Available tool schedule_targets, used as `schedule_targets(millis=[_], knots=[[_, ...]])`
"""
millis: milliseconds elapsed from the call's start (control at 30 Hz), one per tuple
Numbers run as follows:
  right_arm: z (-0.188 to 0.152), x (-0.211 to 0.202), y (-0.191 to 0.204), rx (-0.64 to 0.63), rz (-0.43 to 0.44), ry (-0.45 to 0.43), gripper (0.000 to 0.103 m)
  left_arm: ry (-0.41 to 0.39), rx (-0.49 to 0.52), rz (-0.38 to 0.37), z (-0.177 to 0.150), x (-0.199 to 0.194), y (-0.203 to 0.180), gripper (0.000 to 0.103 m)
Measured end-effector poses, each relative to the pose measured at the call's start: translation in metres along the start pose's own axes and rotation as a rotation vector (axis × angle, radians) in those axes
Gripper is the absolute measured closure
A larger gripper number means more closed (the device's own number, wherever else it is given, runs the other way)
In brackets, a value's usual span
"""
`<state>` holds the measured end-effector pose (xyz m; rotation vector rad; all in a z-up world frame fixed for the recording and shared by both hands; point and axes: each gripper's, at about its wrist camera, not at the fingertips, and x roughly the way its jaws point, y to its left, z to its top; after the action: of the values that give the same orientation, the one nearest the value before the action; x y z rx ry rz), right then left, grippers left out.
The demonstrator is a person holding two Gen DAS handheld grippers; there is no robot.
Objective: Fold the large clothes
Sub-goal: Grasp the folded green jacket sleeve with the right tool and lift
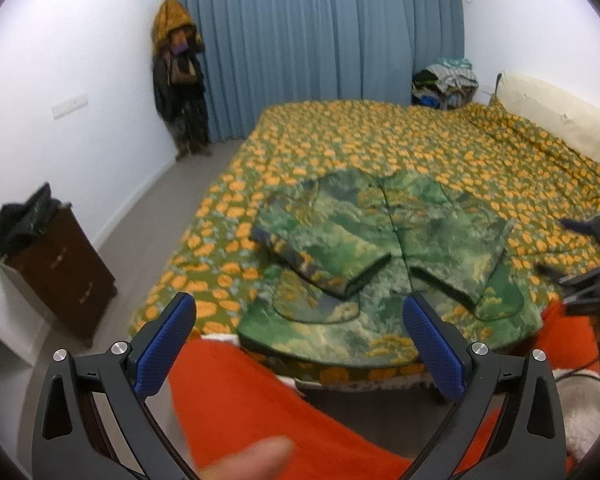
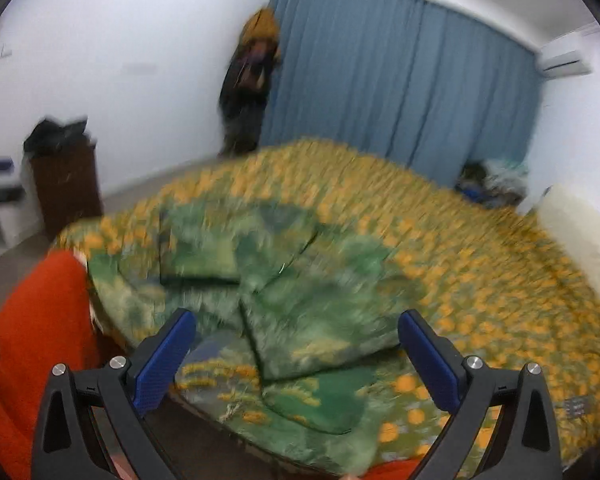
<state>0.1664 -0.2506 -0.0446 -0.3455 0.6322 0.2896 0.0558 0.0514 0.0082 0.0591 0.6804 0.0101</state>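
A bedroom with white walls and blue curtains [image 1: 312, 48] held a wide bed [image 1: 380, 148] under a green spread dotted with orange flowers. A dark wooden cabinet [image 1: 64, 272] stood by the left wall, and a heap of clothes [image 1: 444, 84] sat at the bed's far corner. Near the bed's closest edge lay the green patterned jacket [image 1: 380, 248], front up, with both sleeves crossed in over the chest and the hem hanging toward the person, who wore something red-orange [image 1: 236, 400].

The likely risk was the folded sleeves slipping back out when the hem was lifted, because nothing pinned them down. The hem also sat at the mattress edge, so a loose grab could drag the jacket off the bed. The right wrist view was blurred, which suggested quick motion and a poorer aim.

The left gripper [image 1: 300, 320] was spread wide, holding nothing and touching nothing, above the jacket's near edge. The right gripper [image 2: 296, 332] was likewise spread wide and empty, over the jacket's lower right part.
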Motion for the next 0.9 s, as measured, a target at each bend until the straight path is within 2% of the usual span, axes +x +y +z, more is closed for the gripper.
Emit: schedule_targets(millis=[100, 233, 433, 567, 633, 700, 767, 800, 833, 900], knots=[[-0.012, 0.050, 0.016, -0.058, 0.020, 0.083, 0.000, 0.025, -0.004, 0.023, -0.005, 0.013, -0.001, 0.000], [-0.029, 0.116, 0.030, -0.099, 0.032, 0.173, 0.001, 0.070, -0.013, -0.009, -0.009, 0.030, -0.004, 0.000], [-0.040, 0.174, 0.029, -0.108, -0.007, 0.214, 0.001, 0.136, -0.017, -0.046, -0.008, 0.059, -0.014, 0.000], [-0.050, 0.195, 0.028, -0.113, -0.010, 0.253, 0.004, 0.173, -0.002, -0.073, -0.007, 0.078, -0.023, 0.000], [-0.053, 0.199, 0.026, -0.098, -0.001, 0.265, 0.021, 0.181, 0.012, -0.082, -0.006, 0.086, -0.029, 0.000], [-0.053, 0.199, 0.020, -0.060, 0.006, 0.268, 0.031, 0.191, 0.027, -0.095, -0.005, 0.094, -0.035, 0.000], [-0.052, 0.196, 0.016, -0.030, 0.021, 0.261, 0.053, 0.208, 0.037, -0.105, -0.003, 0.101, -0.040, 0.000], [-0.052, 0.195, 0.015, -0.025, 0.025, 0.258, 0.071, 0.217, 0.041, -0.106, -0.002, 0.105, -0.043, 0.000], [-0.051, 0.193, 0.015, -0.020, 0.022, 0.256, 0.083, 0.225, 0.045, -0.106, -0.001, 0.109, -0.045, 0.000], [-0.046, 0.185, 0.009, 0.017, 0.019, 0.230, 0.088, 0.236, 0.053, -0.105, 0.000, 0.115, -0.047, 0.000]])
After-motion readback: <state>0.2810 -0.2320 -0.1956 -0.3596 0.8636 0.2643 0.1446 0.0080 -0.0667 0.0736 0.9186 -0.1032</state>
